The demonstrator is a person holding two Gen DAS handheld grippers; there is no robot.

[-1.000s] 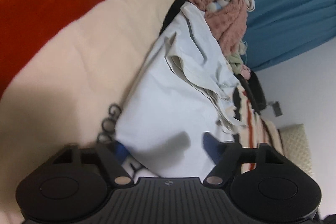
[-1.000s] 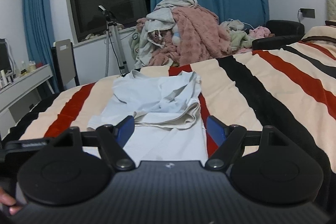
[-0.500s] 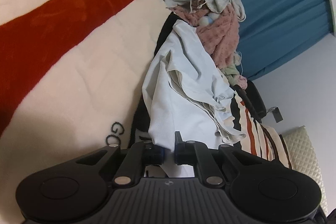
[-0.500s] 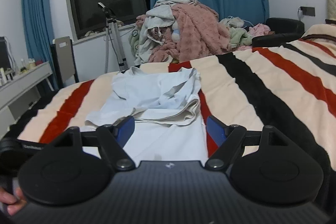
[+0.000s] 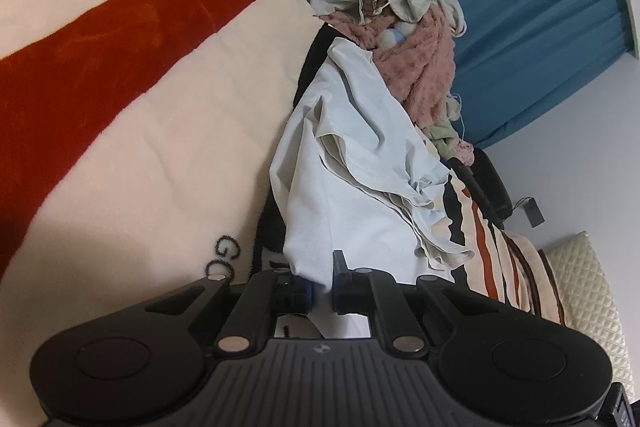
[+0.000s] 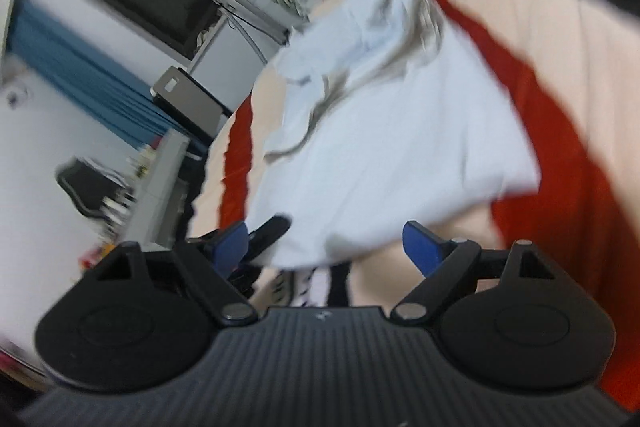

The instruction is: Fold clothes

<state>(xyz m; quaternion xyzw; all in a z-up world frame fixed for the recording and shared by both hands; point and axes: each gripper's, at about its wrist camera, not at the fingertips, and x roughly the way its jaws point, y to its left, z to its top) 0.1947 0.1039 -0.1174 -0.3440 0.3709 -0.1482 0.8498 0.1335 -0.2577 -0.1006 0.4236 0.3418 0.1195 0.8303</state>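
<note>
Left gripper [image 5: 322, 291] now has its jaws drawn together, clamped on the near hem corner of the pale blue-white garment [image 5: 352, 187]; a second ago they stood wide apart over that same edge. The pinch is made. Cloth rises slightly from the bed [image 5: 168, 131] at the grip point, so the lift has probably begun.

Right gripper [image 6: 332, 243]: jaws apart, holding nothing. Its view has swung hard since half a second ago, from a level look down the bed to a steep tilt, heavily blurred. It is in fast motion, apparently toward the garment's [image 6: 384, 147] other near corner, which lies just ahead between the blue fingertips [image 6: 420, 243]. Contact with the cloth cannot be told through the blur.

The garment lies along the striped blanket [image 6: 560, 155] near the bed's left edge, its far half already bunched over itself with a cream lining showing. The heap of unfolded laundry [image 5: 412, 39] sits at the far end of the bed, touching the garment's collar end.

Judgement: one corner secured, second grasp pending. Once both corners are held, the near hem can be carried forward over the bunched part. Risk: the far half is rumpled, so the fold may land uneven unless smoothed first.
</note>
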